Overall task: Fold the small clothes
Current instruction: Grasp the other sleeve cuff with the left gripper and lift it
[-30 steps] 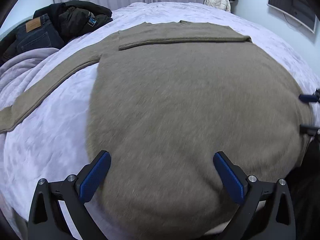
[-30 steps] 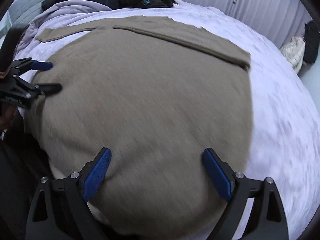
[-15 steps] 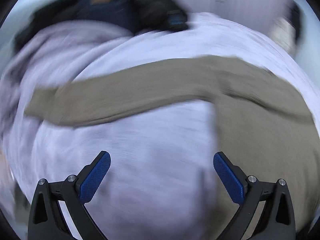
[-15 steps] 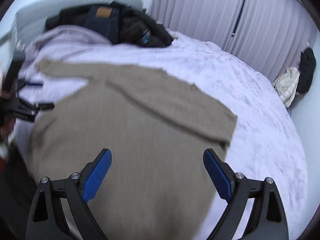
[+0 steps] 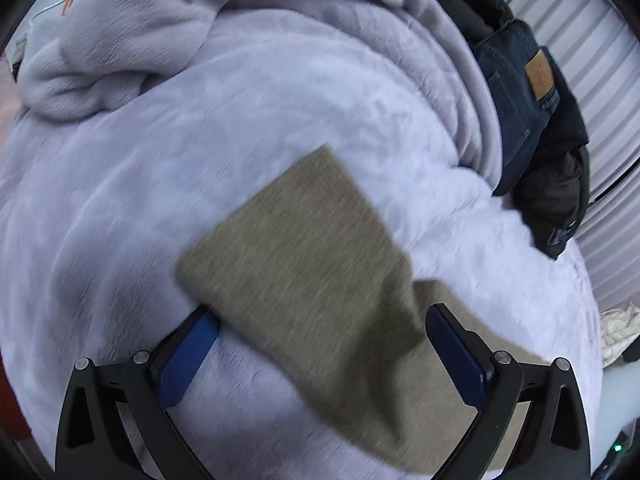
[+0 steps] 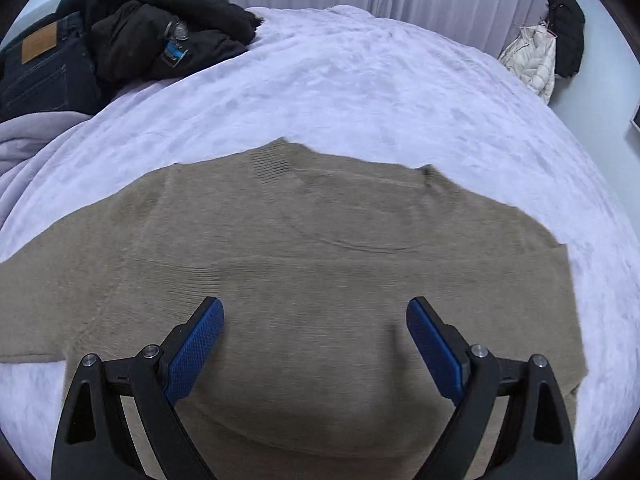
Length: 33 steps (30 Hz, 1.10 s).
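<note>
On the lilac plush bedspread (image 6: 360, 80): olive knit sweater (image 6: 320, 248) spread flat, ribbed collar away from the cameras. Soft, limp, light by the look; likely best pinched at the sleeve end (image 5: 304, 216) or hem. Left gripper (image 5: 324, 352) closing around the sleeve, pads not yet pressing. Right gripper (image 6: 316, 344) apart, empty, above the body.

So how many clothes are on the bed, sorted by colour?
Tan: 1, the sweater spread flat on the bed.
Dark blue: 1, the jeans.
Black: 1, the jacket, bunched beside the jeans.
Total: 3 on the bed.
</note>
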{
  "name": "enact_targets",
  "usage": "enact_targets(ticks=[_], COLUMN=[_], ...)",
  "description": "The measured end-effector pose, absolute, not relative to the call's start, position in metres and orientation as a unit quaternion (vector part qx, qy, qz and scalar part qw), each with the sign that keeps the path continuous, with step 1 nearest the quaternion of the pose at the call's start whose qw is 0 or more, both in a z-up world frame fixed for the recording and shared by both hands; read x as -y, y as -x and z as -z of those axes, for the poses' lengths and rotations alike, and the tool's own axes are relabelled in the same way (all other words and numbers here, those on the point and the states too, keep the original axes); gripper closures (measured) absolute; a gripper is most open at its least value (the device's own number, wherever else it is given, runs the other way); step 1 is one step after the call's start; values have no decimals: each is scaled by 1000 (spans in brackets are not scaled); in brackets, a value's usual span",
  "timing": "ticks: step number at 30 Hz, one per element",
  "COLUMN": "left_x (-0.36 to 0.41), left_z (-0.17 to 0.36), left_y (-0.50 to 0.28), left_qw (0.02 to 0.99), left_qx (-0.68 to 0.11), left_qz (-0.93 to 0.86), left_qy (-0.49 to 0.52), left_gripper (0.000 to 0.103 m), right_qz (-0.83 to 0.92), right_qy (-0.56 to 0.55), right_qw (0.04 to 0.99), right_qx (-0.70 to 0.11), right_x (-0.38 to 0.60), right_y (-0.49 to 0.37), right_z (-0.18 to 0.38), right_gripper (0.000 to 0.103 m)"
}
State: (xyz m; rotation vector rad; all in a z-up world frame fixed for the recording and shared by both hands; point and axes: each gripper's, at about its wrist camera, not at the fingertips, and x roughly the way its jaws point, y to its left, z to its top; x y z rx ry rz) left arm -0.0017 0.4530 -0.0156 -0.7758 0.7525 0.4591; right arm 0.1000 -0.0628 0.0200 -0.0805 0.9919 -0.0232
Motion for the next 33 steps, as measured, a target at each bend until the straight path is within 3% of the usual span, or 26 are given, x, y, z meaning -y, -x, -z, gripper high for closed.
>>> enact_targets(ticks=[1,3,6,10,14,22,25,29,33], left_x=[-453,-454,-455,-459,-456,-448,-447,-444,-433], left_z=[14,16,25,5,-13,-38,-47,-60,-71], left_y=[0,-8,-17,5,18,12,8,8,1], left_qw=[835,838,832,847,864,883,888,893,895], left_qx=[-346,-353,-362,-315,-307,-299,-299,-296,-301], left_qz=[-210,-178,-158,-165,-167,-164,-158,-153,-153], left_qy=[372,376,390,394,361,323,312,302,291], left_gripper=[29,95,94,94,94,94,94,94,94], right_qz=[3,-6,-7,3,1,-118,-229,-206,-169], right_qy=[51,90,137,141,139,161,114,62,-184], right_qw=[879,879,884,888,875,862,838,866,826], right_qx=[-475,-468,-448,-438,-464,-467,-481,-451,-506], right_x=[52,29,4,-14,-52,-176,-188,-136,-40], right_y=[-98,-90,-86,-103,-127,-99,-85,-104,-179], right_z=[-16,-13,-16,-25,-13,1,-10,-36,-24], right_gripper=[9,9,9,9,9,9,9,9,8])
